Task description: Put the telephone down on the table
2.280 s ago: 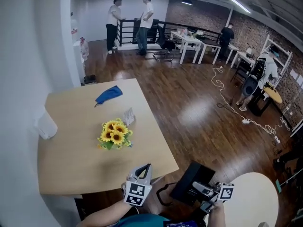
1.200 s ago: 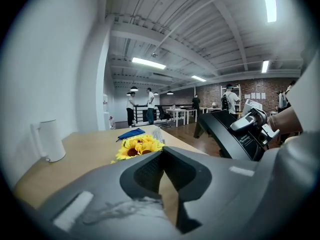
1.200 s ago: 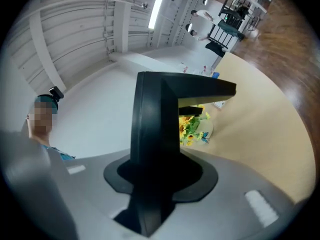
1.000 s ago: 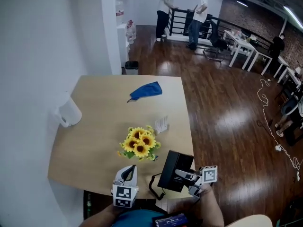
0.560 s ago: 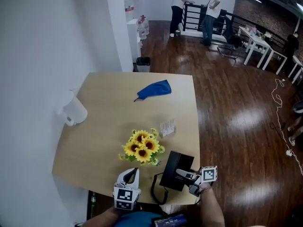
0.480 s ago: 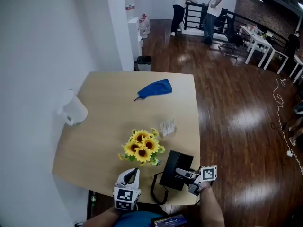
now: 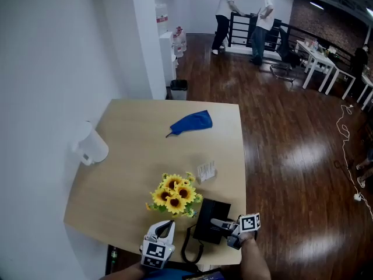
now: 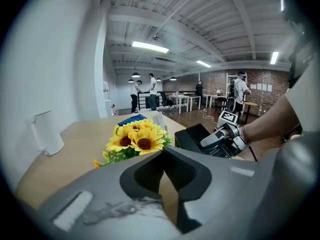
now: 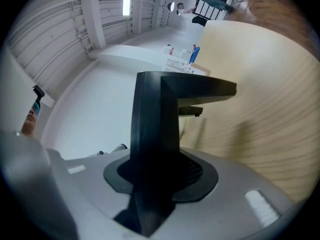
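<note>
I had the telephone (image 7: 208, 217) clamped in my right gripper (image 7: 217, 222) over the near right corner of the table (image 7: 134, 156), just right of the sunflowers (image 7: 173, 194); left gripper (image 7: 166, 224) closed, empty.

A bunch of sunflowers (image 7: 173, 193) is seen standing upright, green leaves below the blooms. A small white card (image 7: 206, 171) is set just beside it at 2 o'clock. A crumpled blue cloth (image 7: 191, 123) is laid well apart at 12 o'clock, and a white jug (image 7: 90, 146) is placed at 10 o'clock, against the white wall (image 7: 58, 69). A dark bin (image 7: 179, 86) is found on the wooden floor (image 7: 280, 133) beyond the cloth. Two people (image 7: 224, 10) are seen by a black railing (image 7: 245, 31) at 1 o'clock, white desks (image 7: 319, 66) at 2 o'clock.
</note>
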The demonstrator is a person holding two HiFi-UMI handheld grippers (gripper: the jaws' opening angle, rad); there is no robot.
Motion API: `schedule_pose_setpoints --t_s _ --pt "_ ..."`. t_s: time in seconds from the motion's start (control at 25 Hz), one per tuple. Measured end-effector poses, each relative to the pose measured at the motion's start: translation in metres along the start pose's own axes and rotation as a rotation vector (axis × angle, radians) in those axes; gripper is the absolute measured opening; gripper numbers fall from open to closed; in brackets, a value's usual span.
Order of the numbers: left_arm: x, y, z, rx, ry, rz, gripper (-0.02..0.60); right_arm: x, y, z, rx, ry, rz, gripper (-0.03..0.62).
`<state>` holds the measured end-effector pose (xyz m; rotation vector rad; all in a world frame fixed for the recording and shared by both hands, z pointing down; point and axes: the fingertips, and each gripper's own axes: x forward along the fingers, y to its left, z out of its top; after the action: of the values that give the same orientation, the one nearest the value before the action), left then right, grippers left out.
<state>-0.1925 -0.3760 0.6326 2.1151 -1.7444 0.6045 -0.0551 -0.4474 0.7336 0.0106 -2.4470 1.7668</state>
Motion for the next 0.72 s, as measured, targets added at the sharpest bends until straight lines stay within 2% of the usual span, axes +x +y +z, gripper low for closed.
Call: schedule_pose_setpoints --t_s 0.24,0.36,0.44,0.56,0.72 --pt "0.002 0.002 -0.001 0.01 0.006 -0.008 0.014 0.002 -0.013 -0.001 0.012 0.01 -0.04 0.149" --pt "0.002 0.004 -0.001 0.014 0.007 -0.01 0.014 0.007 -0.011 0.001 -0.007 0.013 -0.03 0.149" --pt "0.002 0.004 0.0 0.014 0.005 -0.011 0.014 0.005 -0.018 0.0 0.004 0.013 -0.059 0.15" --pt "0.002 0.003 0.001 0.012 0.002 -0.013 0.014 0.005 -0.017 0.001 0.012 -0.003 -0.052 0.153" --pt "0.001 0.003 -0.002 0.01 0.007 -0.015 0.014 0.002 -0.026 0.0 0.02 -0.022 -0.108 0.156"
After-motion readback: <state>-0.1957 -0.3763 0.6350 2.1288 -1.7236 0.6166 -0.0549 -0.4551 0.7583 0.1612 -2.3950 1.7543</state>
